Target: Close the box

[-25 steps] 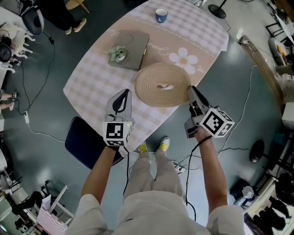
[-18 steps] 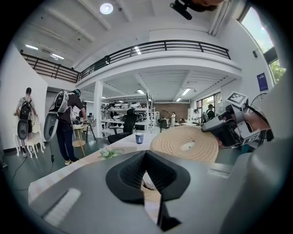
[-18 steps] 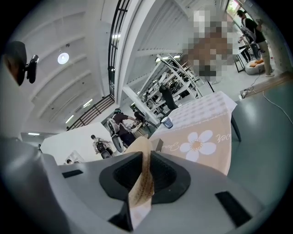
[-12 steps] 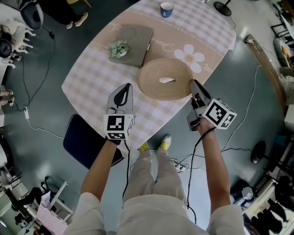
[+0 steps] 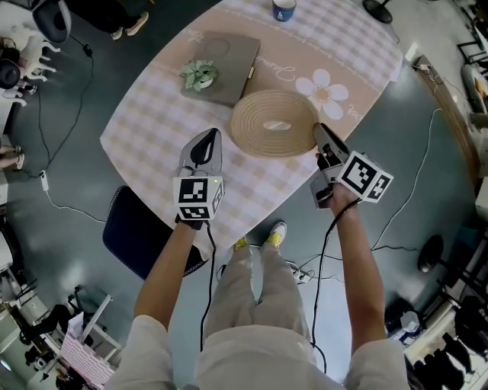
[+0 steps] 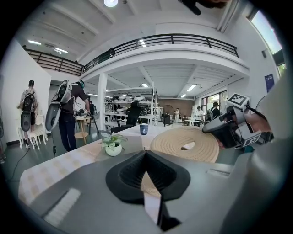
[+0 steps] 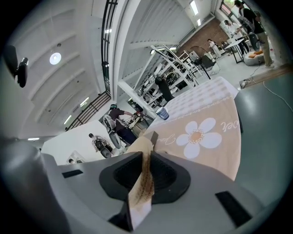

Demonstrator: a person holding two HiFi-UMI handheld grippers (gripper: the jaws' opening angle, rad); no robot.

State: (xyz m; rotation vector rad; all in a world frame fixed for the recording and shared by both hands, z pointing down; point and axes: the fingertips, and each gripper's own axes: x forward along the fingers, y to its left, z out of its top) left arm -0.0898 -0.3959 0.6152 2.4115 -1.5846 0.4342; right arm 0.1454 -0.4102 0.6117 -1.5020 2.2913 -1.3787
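The round woven box lid [image 5: 274,122] lies flat on the checked tablecloth, with a small pale piece at its centre. My right gripper [image 5: 320,137] is at the lid's right edge, shut on the woven rim [image 7: 143,183], which shows as a tan strip between the pads. My left gripper [image 5: 204,145] hovers over the cloth to the left of the lid and apart from it; its jaws are shut with nothing in them. From the left gripper [image 6: 145,155] view, the lid [image 6: 185,142] lies ahead and to the right. No box body shows under the lid.
A grey flat case [image 5: 225,57] with a small potted plant [image 5: 200,75] lies beyond the lid. A blue cup [image 5: 284,9] stands at the far edge. A dark chair [image 5: 133,232] sits under the table's near-left edge. Cables run across the floor.
Only the head view has shifted a little. The lid and both grippers keep their places relative to each other.
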